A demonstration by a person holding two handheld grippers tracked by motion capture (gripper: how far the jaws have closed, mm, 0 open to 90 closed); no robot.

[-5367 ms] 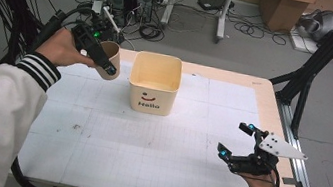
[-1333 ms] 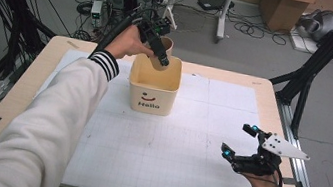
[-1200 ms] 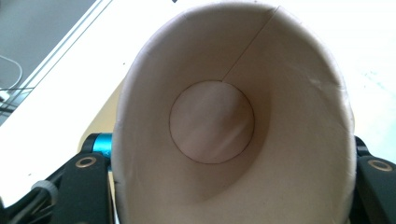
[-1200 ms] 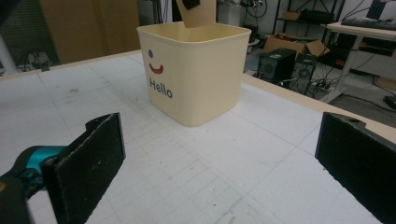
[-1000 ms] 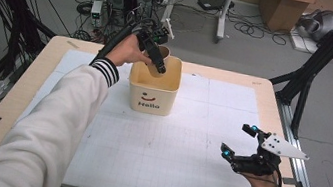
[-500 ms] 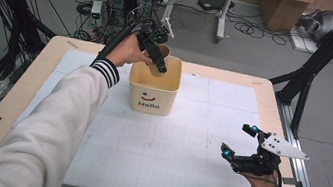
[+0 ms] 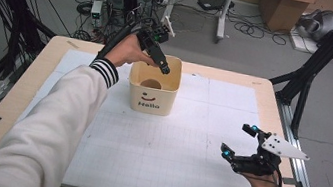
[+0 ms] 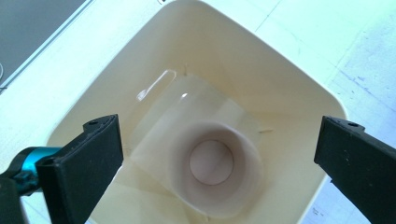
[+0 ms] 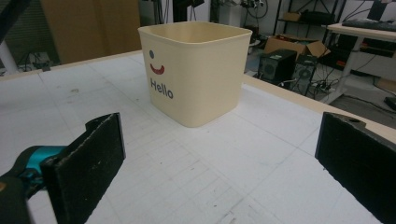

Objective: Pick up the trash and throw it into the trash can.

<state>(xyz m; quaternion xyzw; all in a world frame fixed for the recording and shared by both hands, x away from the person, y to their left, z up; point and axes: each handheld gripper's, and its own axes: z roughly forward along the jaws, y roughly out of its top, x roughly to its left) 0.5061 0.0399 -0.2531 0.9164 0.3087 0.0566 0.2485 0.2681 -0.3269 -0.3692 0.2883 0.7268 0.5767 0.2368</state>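
Left gripper (image 7: 164,68) held over cream bin (image 7: 171,90) w/ 2 jaws spread wide, nothing betw. them; in left gripper view, paper cup (image 8: 212,164) standing upright on bin floor, mouth up, directly below jaws. Right gripper (image 7: 237,145) near table's (image 7: 92,163) right front edge, well apart from bin, jaws also wide, empty; bin's "Hello" face toward it.

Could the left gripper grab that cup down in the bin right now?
Probably yes: the left gripper hangs open right above the bin, and the cup stands upright below with nothing covering it.
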